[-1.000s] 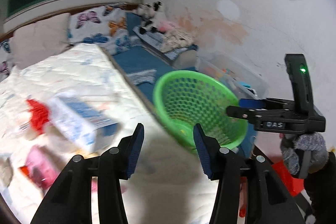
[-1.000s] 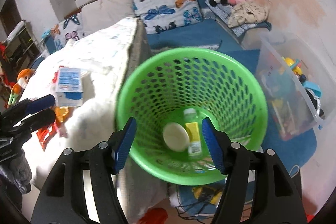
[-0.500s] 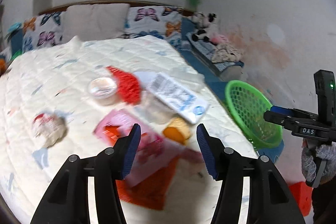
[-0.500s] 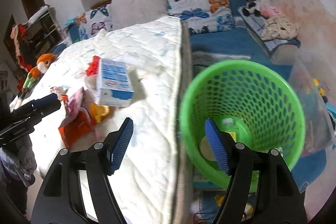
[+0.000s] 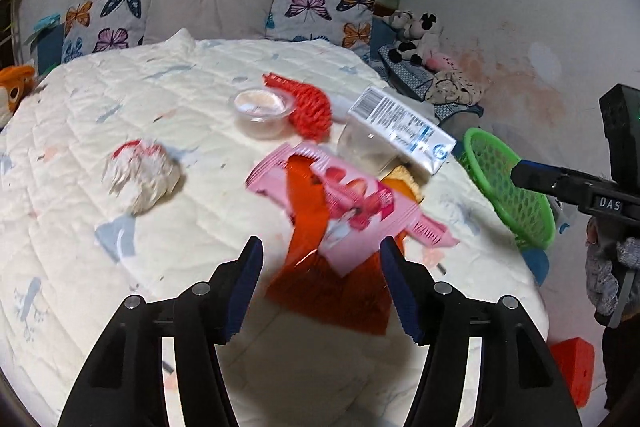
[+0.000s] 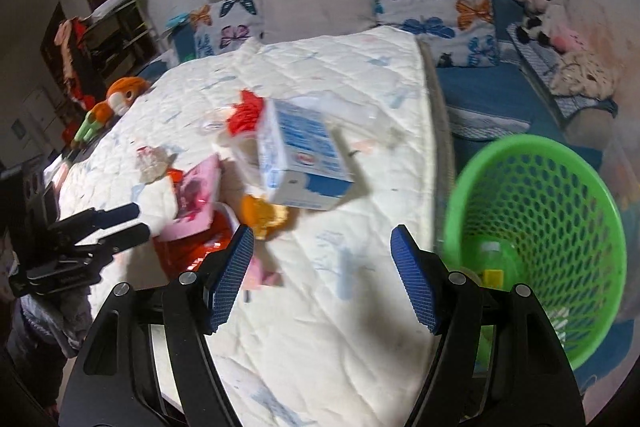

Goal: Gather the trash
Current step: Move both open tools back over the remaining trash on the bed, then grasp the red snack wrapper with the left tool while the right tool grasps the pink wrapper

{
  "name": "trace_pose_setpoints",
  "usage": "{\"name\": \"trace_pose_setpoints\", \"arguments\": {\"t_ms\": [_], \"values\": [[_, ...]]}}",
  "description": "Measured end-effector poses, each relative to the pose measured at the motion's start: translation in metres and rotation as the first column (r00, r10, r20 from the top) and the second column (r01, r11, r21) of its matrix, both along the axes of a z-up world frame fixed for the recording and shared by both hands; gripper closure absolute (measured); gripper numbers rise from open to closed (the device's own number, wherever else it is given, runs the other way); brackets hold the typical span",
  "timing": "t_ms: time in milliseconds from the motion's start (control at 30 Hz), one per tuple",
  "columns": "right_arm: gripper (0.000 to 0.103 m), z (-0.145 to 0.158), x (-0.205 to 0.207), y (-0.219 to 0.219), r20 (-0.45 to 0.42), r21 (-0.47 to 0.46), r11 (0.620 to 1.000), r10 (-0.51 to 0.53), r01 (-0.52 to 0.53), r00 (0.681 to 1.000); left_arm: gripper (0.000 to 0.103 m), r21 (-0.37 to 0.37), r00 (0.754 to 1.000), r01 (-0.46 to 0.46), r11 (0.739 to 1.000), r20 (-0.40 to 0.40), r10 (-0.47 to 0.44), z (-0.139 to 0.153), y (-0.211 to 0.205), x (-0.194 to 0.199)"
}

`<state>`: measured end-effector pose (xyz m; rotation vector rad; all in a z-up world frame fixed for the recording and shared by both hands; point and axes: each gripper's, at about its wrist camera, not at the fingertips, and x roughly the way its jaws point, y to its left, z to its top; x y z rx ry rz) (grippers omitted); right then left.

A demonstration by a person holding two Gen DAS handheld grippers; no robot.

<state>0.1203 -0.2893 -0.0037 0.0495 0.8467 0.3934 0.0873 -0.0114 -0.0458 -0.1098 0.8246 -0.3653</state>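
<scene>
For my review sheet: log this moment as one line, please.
left gripper: opening, empty, over pink wrapper | right gripper: open, empty | green basket: beside bed, holds bottle

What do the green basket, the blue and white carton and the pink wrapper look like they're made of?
Green basket: moulded plastic, seemingly, with a slightly glossy wall pierced by regular holes. Blue and white carton: probably coated paperboard, with crisp folded edges and printed faces with a barcode. Pink wrapper: thin printed plastic film, most likely, lying flat and limp with a crimped end; motion blur leaves its sheen uncertain.
</scene>
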Motion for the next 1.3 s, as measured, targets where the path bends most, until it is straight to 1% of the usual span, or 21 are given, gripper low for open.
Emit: {"name": "trace_pose_setpoints", "arguments": {"t_ms": [67,133,300,533,667,967,1033,1200,1300], "values": [[0.033,0.001,0.001,0.012,-0.002,0.009,1.0,0.03,-0.03,1.0,0.044,-0.002,1.0,-0.005,1.0,-0.009,0.005,-0.004,0.003,-0.002],[0.039,0.0,0.004,0.027,-0.006,0.019,0.997,0.069,-0.069,0.998,0.044,-0.002,1.0,-0.01,1.0,-0.016,0.01,-0.007,0.006,-0.005],[0.049,-0.003,0.014,0.062,-0.019,0.034,0.988,0.153,-0.152,0.988,0.044,-0.007,1.0,-0.017,1.0,-0.026,0.017,-0.011,0.015,-0.009],[0.063,-0.012,0.038,0.103,-0.043,0.019,0.976,0.218,-0.217,0.975,0.044,-0.024,1.0,-0.007,1.0,-0.029,0.006,-0.016,0.018,-0.01],[0.069,-0.022,0.051,0.115,-0.073,0.01,0.973,0.232,-0.232,0.97,0.051,-0.028,0.999,0.009,1.0,-0.032,-0.01,-0.02,0.017,-0.009],[0.071,-0.041,0.066,0.125,-0.102,-0.022,0.972,0.229,-0.232,0.968,0.069,-0.051,0.997,0.068,0.996,-0.039,-0.07,-0.026,0.012,-0.004],[0.081,-0.042,0.067,0.127,-0.104,-0.019,0.971,0.233,-0.236,0.967,0.069,-0.049,0.996,0.073,0.996,-0.044,-0.075,-0.028,0.01,-0.003],[0.088,-0.044,0.066,0.129,-0.098,-0.031,0.969,0.24,-0.244,0.966,0.07,-0.045,0.995,0.081,0.996,-0.061,-0.083,-0.032,0.006,0.0],[0.091,-0.04,0.062,0.127,-0.075,-0.036,0.971,0.232,-0.235,0.97,0.07,-0.04,0.994,0.081,0.996,-0.071,-0.084,-0.035,0.004,0.0]]}}
